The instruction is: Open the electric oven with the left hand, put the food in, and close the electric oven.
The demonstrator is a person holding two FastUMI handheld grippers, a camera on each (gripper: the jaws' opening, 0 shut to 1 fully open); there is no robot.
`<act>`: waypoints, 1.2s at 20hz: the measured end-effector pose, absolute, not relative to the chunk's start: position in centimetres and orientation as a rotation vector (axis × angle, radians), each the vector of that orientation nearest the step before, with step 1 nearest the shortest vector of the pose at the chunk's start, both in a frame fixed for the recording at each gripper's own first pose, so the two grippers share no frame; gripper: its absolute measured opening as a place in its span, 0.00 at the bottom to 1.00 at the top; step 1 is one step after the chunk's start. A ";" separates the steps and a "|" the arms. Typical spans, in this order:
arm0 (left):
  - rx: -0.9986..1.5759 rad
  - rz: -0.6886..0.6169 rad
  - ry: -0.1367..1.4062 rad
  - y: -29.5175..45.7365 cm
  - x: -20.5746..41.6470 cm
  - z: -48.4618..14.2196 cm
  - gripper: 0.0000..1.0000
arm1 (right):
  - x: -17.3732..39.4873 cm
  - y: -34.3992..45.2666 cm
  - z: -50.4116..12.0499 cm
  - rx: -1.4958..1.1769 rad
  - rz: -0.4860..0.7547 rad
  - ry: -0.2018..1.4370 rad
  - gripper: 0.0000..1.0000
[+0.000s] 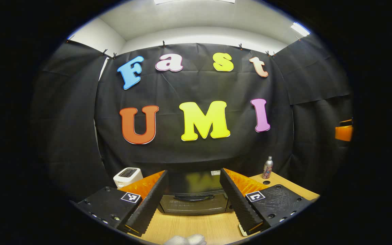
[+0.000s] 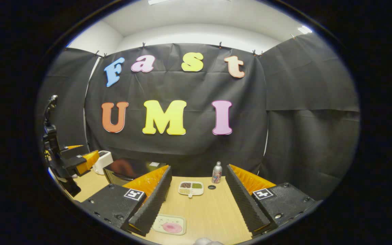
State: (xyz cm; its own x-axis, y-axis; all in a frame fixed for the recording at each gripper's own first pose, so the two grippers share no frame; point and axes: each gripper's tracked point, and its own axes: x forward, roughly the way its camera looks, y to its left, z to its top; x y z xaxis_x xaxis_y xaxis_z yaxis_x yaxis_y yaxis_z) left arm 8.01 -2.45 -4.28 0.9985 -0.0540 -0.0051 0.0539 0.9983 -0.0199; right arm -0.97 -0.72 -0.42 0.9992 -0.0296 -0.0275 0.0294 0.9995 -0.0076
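Note:
The black electric oven point(image 1: 194, 200) stands on the wooden table point(image 1: 196, 226) with its door closed, the handle across the front. My left gripper point(image 1: 193, 171) is open, held in front of the oven, which lies between its fingers but farther off. In the right gripper view the oven point(image 2: 128, 170) is at the left, with the left gripper point(image 2: 87, 151) near it. A pink round food point(image 2: 172, 228) lies on a pale plate point(image 2: 158, 221) just below my open right gripper point(image 2: 198, 167), nothing between its fingers.
A white toaster point(image 1: 128, 176) stands left of the oven. A small metal bottle point(image 2: 217, 172) is at the table's back, a black ring point(image 2: 211, 186) beside it. A divided white dish point(image 2: 191, 188) of beans sits mid-table. Black cloth walls close in behind and on both sides.

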 end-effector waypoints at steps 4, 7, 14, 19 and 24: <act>0.003 -0.058 0.055 -2.9 11.9 -8.1 0.96 | -1.6 -2.0 -0.9 -0.007 -0.072 0.051 0.96; 0.007 -0.069 0.108 -3.3 14.7 -11.3 0.97 | -2.2 -2.9 -1.5 -0.007 -0.102 0.074 0.96; -0.031 -0.060 0.226 -3.6 19.6 -18.2 0.96 | -2.7 -4.5 -3.3 0.005 -0.172 0.139 0.96; -0.025 -0.061 0.297 -3.4 21.6 -21.9 0.96 | -2.5 -4.2 -3.1 0.003 -0.181 0.139 1.00; -0.044 -0.060 0.268 -3.4 21.3 -21.6 0.96 | -2.6 -4.1 -2.9 0.002 -0.177 0.136 1.00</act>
State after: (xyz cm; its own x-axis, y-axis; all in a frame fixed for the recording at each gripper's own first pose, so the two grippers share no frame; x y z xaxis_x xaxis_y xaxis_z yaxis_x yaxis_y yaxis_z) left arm 21.28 -3.40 -21.65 0.9624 -0.0651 -0.2636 0.0535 0.9973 -0.0510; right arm -2.59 -4.06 -2.95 0.9752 -0.1756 -0.1346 0.1758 0.9844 -0.0101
